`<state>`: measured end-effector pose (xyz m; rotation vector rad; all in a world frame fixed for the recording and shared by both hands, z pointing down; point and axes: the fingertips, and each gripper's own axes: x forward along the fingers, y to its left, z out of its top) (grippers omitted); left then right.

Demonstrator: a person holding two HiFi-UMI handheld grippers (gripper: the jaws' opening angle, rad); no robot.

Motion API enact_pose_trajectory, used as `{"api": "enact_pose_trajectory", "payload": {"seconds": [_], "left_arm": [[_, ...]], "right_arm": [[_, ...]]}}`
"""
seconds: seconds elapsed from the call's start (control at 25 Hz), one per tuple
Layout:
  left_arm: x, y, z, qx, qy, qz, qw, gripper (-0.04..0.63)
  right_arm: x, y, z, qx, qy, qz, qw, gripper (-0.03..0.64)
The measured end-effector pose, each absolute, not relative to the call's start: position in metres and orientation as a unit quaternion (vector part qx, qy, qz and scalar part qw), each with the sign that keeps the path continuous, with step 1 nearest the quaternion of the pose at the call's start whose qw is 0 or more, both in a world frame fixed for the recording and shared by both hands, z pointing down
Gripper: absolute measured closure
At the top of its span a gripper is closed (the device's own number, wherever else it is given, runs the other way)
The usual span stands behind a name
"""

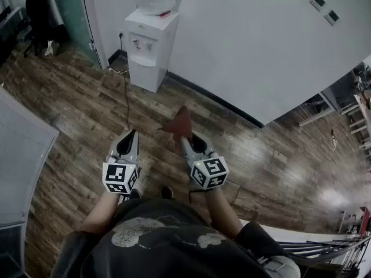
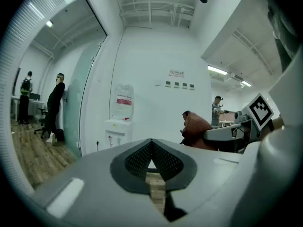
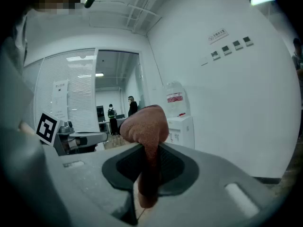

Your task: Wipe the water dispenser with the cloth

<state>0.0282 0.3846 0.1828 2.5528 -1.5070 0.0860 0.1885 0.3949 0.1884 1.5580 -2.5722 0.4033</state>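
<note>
A white water dispenser (image 1: 148, 48) with a bottle on top stands against the white wall, well ahead of both grippers; it also shows as the dispenser (image 2: 118, 126) in the left gripper view and the dispenser (image 3: 181, 122) in the right gripper view. A reddish-brown cloth (image 1: 179, 124) sticks up from my right gripper (image 1: 186, 141), whose jaws are shut on it; the cloth (image 3: 146, 131) bulges above the jaws. My left gripper (image 1: 128, 139) is shut with nothing in it, beside the right one, over the wooden floor.
A black cable (image 1: 126, 94) runs across the floor from a wall socket beside the dispenser. A glass partition (image 1: 66, 10) stands at the left, with two people (image 2: 56, 105) beyond it. A white desk edge (image 1: 23, 149) lies at my left.
</note>
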Motion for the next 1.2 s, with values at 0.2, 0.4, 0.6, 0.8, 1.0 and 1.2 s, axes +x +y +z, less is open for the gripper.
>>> {"api": "enact_pose_trajectory", "payload": {"seconds": [0.2,0.4,0.6,0.8,1.0,1.2], "left_arm": [[0.034,0.384,0.183,0.857,-0.508,0.029,0.084,0.577],[0.04,0.385,0.186,0.853,-0.515,0.031,0.084,0.577],[0.05,0.379,0.186,0.85,-0.518,0.038,0.085,0.577],[0.051,0.37,0.186,0.834,-0.544,0.03,0.086,0.577],[0.046,0.367,0.195,0.807,-0.582,0.033,0.093,0.577],[0.029,0.356,0.196,0.792,-0.602,0.028,0.096,0.577]], "right_arm": [[0.194,0.396,0.19,0.511,-0.848,0.133,0.048,0.558],[0.203,0.398,0.194,0.509,-0.849,0.136,0.046,0.558],[0.217,0.392,0.196,0.508,-0.849,0.139,0.038,0.558],[0.226,0.386,0.196,0.49,-0.862,0.13,0.021,0.557],[0.234,0.379,0.207,0.473,-0.87,0.141,0.018,0.557],[0.23,0.359,0.222,0.468,-0.868,0.162,0.027,0.557]]}}
